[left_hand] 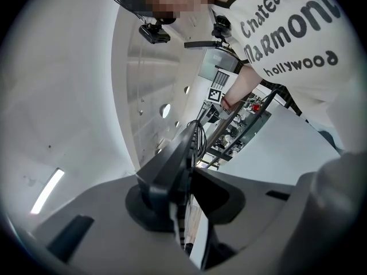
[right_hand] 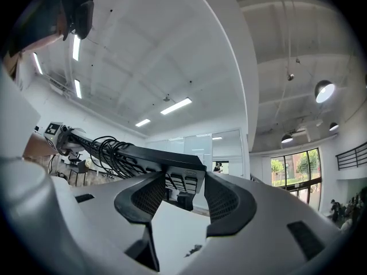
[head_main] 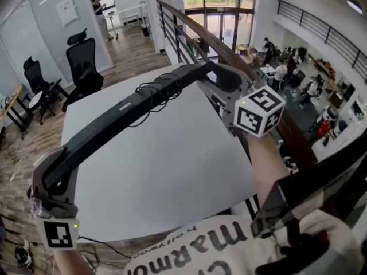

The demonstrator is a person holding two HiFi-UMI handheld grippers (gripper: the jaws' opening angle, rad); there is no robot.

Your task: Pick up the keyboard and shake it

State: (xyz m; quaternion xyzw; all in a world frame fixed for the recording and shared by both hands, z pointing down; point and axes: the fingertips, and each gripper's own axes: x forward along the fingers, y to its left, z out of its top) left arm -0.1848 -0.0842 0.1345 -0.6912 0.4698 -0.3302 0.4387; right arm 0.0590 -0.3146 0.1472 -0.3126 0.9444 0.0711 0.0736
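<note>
Gripping the keyboard's left end, the left hand-held gripper (head_main: pixel 56 173) points level, its jaws clamped tight on the thin edge there. One black keyboard (head_main: pixel 129 112) in play, held up in the air above the white desk (head_main: pixel 166 182) and slanting up to the right. One bundle of black cable (head_main: pixel 159 89) is bunched on it, just past its middle. At the keyboard's right end, the right hand-held gripper (head_main: pixel 221 83) tips slightly upward on a bare forearm (head_main: pixel 265 162), its jaws closed on that end. Two grippers, two marker cubes (head_main: pixel 57 234) (head_main: pixel 259 110), one at each end of the keyboard.
</note>
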